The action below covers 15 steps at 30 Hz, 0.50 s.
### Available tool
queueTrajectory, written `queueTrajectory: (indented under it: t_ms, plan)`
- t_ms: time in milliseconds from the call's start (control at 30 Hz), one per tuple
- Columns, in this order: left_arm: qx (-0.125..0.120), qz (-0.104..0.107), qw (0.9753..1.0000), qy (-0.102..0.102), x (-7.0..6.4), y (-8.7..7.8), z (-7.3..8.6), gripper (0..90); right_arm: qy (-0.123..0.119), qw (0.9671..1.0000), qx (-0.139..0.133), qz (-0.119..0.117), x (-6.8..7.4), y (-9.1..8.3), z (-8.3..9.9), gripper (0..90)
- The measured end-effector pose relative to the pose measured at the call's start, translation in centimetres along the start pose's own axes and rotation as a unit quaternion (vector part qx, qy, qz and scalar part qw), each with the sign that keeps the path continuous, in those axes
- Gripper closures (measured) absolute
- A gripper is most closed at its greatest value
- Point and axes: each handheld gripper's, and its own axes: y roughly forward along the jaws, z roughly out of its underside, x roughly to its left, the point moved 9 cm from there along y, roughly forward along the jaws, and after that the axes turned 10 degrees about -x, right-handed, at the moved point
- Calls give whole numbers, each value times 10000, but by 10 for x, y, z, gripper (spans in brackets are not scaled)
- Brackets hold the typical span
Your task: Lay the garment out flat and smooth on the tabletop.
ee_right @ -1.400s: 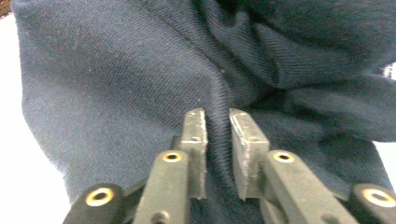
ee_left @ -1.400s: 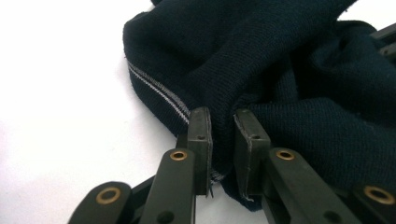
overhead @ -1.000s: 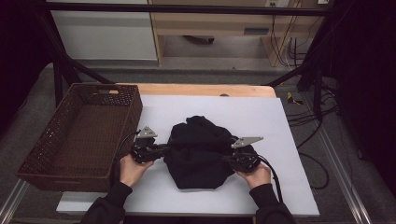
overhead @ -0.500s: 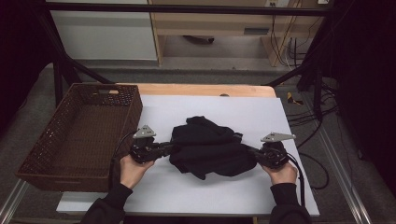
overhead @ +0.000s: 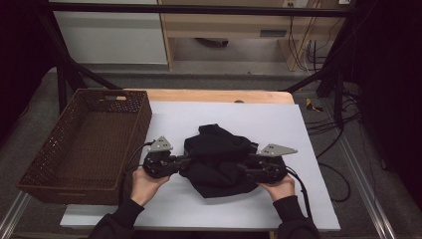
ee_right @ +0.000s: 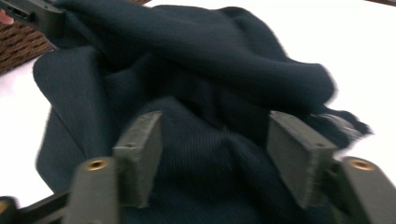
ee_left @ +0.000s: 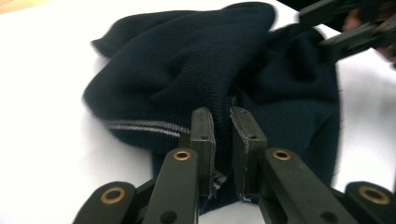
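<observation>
A dark navy knit garment lies bunched in the middle of the white mat. My left gripper is at its left edge. In the left gripper view it is shut on a fold of the garment, near a thin grey stripe. My right gripper reaches in from the garment's right side. In the right gripper view it stands open, its jaws wide apart over the cloth. The other gripper appears at the top right of the left gripper view.
A brown wicker basket with nothing in it sits at the mat's left edge, close to my left hand. A strip of wooden tabletop runs behind the mat. Cables trail on the floor to the right.
My right gripper swung out to the right, stretching the garment wider, then came back left onto it. The garment is now more bunched. The left gripper barely moved.
</observation>
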Motion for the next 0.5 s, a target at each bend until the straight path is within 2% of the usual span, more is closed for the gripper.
queueTrajectory:
  t_ms: [133, 233, 333, 500]
  plan:
    - [38, 118, 9999, 115, -14, 4, 0, 794, -83, 9997, 96, -189, 17, 16, 7, 277]
    - [78, 202, 9996, 170, -22, 7, 2, 794, -151, 9996, 145, -197, 25, 24, 10, 266]
    - [175, 255, 9991, 285, -30, 11, 6, 794, -201, 9996, -15, -175, 28, 23, 3, 286]
    - [316, 345, 9981, 410, -40, 17, 14, 796, -35, 9993, -369, 99, 18, 16, -7, 259]
